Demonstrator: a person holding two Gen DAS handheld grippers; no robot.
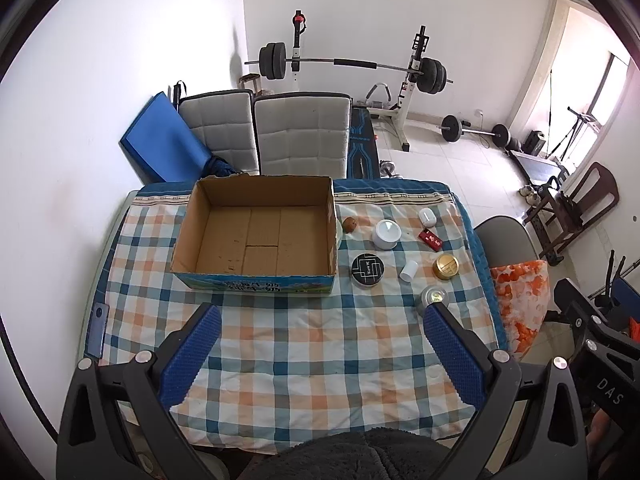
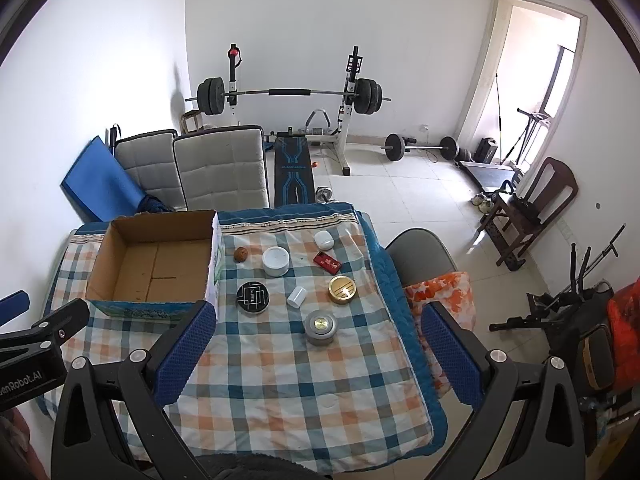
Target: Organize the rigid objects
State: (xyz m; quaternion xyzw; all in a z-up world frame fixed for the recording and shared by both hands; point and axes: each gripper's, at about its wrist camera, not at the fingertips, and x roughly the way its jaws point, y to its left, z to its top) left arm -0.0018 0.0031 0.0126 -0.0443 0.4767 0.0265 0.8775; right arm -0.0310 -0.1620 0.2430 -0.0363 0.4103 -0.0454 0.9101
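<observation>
Nothing is packed yet: the cardboard box sits bare inside at the far left of the checked tablecloth, so this looks like the opening step. The left gripper and the right gripper both hover above the cloth's near edge, jaws spread wide and holding nothing. The loose items cluster along the right side: the grey tin nearest, then the black tin, gold tin, small white cylinder, white jar, red case, white pod and brown nut. The next move probably calls for lowering the right gripper squarely over the grey tin.
</observation>
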